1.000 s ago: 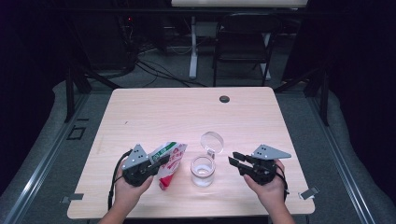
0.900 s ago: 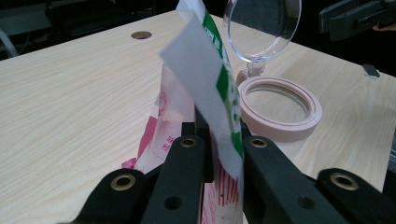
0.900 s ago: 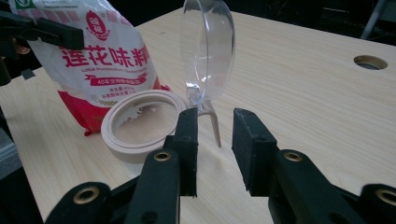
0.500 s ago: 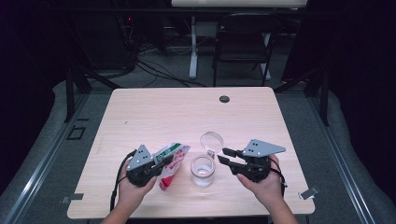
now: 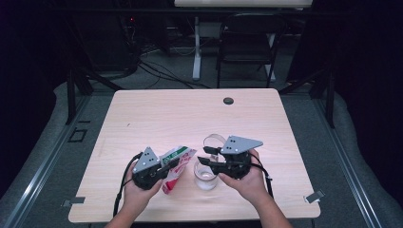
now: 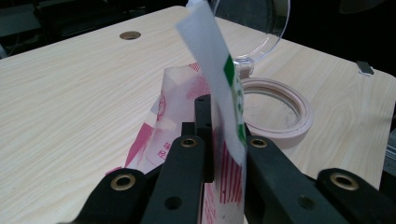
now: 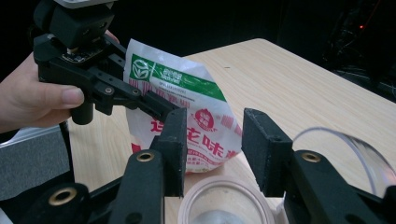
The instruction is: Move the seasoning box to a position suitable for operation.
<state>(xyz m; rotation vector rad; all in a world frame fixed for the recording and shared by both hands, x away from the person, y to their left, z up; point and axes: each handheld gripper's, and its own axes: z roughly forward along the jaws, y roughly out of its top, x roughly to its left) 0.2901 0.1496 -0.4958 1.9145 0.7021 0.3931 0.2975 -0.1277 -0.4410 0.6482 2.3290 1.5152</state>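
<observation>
The worktop (image 5: 157, 118), a pale wood-grain surface, is seen whole from the high view, its near edge crossed by the person's forearms; a dark round grommet (image 5: 228, 100) sits near its far edge. The room behind is dark and its contents are hard to make out. The snack packet (image 5: 175, 166), white with a green band and red print, is tilted up near the front of the worktop, left of centre, with its lower end on the surface. The left tongs (image 5: 172, 164) are pressed together on the packet's upper part; in the left gripper view the packet's top flap (image 6: 212, 56) rises between the jaws and hides part of what lies behind. The print on the packet is too small to read from above. Just right of the packet stands a clear round container (image 5: 206, 175) with a pale rim; its hinged clear lid (image 5: 215, 141) stands open behind it. The container's contents cannot be made out, and the right gripper view cuts it off at the bottom edge (image 7: 224, 200). The right tongs (image 5: 205, 156) hang above the container, spread; the jaws have just been opening and grip nothing.
</observation>
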